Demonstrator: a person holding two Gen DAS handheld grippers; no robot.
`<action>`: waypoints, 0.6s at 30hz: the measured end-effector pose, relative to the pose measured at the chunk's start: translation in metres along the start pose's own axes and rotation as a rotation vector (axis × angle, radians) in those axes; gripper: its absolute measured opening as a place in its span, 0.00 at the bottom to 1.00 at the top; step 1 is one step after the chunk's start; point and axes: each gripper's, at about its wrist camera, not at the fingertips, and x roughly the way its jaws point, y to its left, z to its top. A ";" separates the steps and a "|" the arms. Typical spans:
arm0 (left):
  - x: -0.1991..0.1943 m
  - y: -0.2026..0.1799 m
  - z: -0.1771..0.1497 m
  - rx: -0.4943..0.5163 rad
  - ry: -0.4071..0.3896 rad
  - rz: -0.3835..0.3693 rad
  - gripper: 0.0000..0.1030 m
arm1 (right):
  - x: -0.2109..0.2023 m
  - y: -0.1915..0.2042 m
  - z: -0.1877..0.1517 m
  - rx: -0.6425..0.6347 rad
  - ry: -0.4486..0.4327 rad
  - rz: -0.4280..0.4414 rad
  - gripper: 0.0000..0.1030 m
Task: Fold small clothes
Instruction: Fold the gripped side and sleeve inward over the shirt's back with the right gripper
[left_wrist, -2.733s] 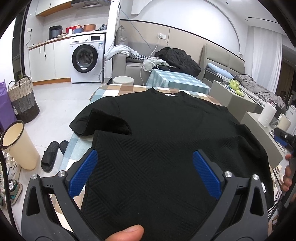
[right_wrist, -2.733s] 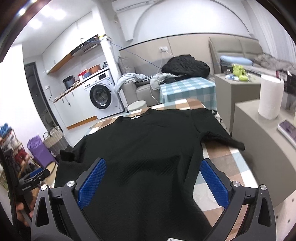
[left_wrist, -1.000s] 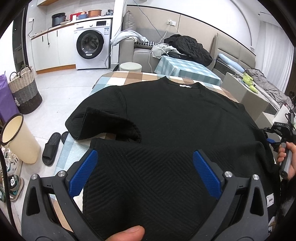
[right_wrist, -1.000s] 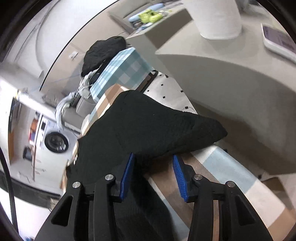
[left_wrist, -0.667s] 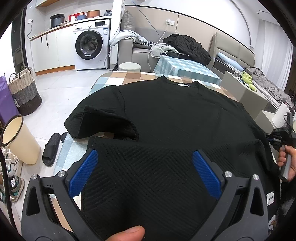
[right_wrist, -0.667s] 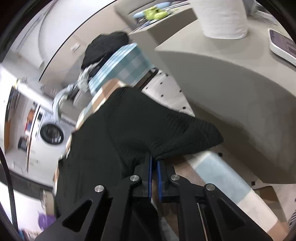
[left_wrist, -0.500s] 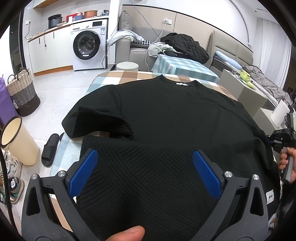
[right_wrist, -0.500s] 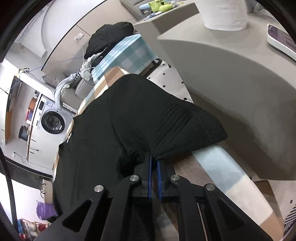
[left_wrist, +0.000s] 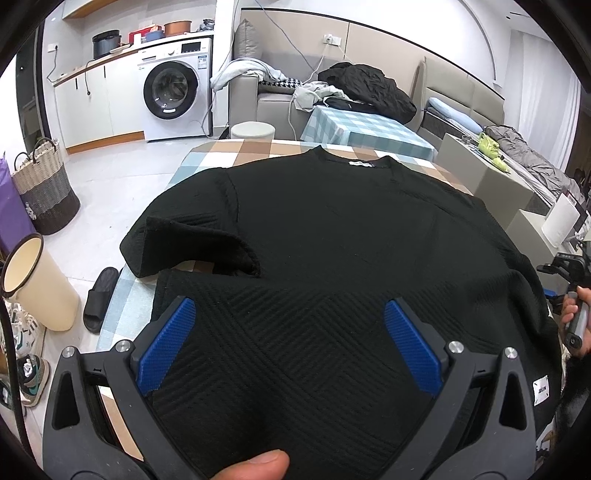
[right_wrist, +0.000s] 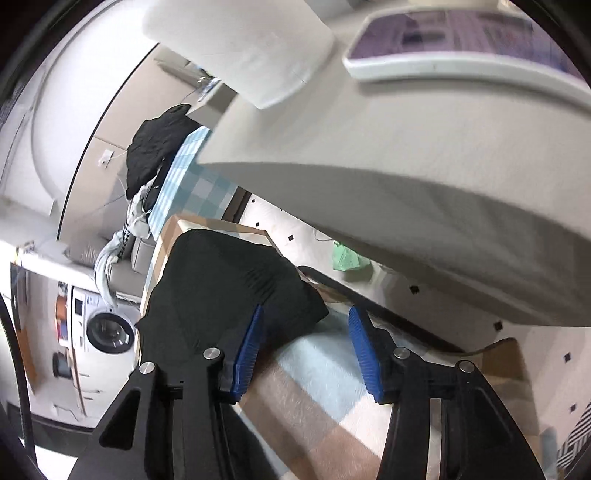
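Only the right view shows the right tongs (right_wrist: 308, 341) just reopened beside the sleeve (right_wrist: 236, 280) — left tongs (left_wrist: 291, 345) spread.

The black T-shirt (left_wrist: 332, 236) is matt knitted cloth with a raised herringbone weave, ribbed at the sleeve cuff, and it lies on a checked tablecloth (left_wrist: 236, 151) of soft, slightly napped fabric. Over the shirt, the left gripper (left_wrist: 288, 343) has matt black plastic arms, bright metal screw heads and blue finely ridged, rubbery-looking pads, as does the right gripper (right_wrist: 306, 343). Left of the shirt stand a woven wicker basket (left_wrist: 46, 192), a smooth cream bin (left_wrist: 40, 284) and a glossy white washing machine (left_wrist: 177, 88).
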 end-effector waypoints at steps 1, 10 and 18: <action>0.000 0.000 0.000 0.000 -0.001 0.002 0.99 | 0.003 0.000 0.001 0.003 -0.001 -0.007 0.48; 0.002 0.010 -0.005 -0.029 0.002 0.020 0.99 | -0.008 0.043 -0.008 -0.159 -0.176 -0.002 0.09; 0.011 0.006 -0.011 -0.017 0.025 0.007 0.99 | -0.015 0.163 -0.089 -0.679 -0.032 0.326 0.09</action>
